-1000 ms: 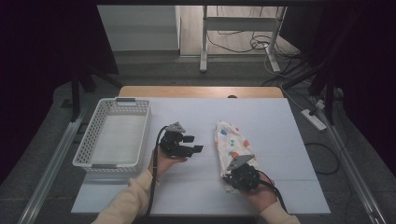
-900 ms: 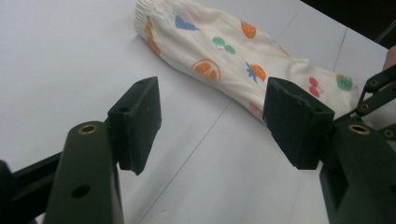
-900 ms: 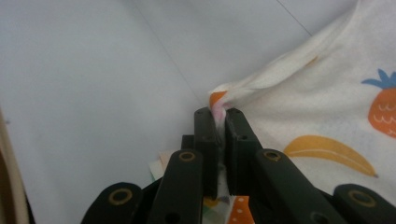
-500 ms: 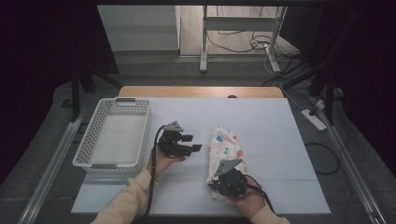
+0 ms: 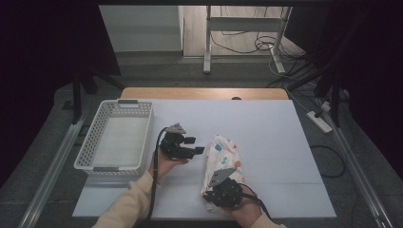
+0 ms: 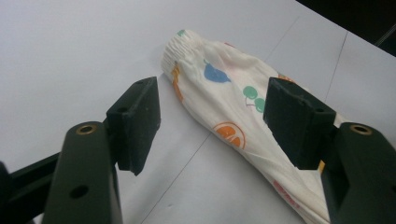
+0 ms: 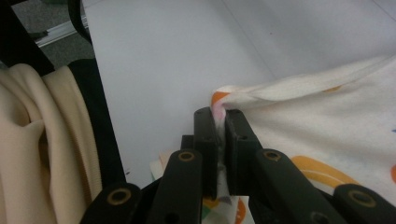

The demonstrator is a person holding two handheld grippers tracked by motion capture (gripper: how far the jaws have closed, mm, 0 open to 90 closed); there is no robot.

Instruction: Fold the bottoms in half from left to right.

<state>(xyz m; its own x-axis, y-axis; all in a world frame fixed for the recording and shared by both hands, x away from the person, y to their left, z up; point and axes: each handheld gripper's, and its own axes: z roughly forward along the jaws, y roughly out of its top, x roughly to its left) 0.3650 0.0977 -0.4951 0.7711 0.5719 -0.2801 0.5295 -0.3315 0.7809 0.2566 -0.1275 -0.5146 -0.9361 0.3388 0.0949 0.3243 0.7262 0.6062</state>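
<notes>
The person is wearing cream long sleeves (image 5: 124, 204). Each black hand-held gripper (image 5: 182, 146) is carrying a grey three-cornered plate, brass-ringed screw holes and a trailing black cable (image 5: 156, 183).

Two black tongs (image 7: 218, 140) clamp a fold of printed cloth (image 7: 327, 140) between their jaws, a thin pinch of pink and white fabric rising from the narrow slit where the pads meet. The cream garment, marked with orange shapes, spreads away to the right across the pale counter (image 7: 177, 51), its upper edge pulled into a taut ridge that runs from the pinch toward the right border. At left, a cream sleeve (image 7: 37, 140) hangs in soft folds beside a black cable (image 7: 100, 121). A strip of grey floor (image 7: 56, 23) shows past the counter's far corner.
</notes>
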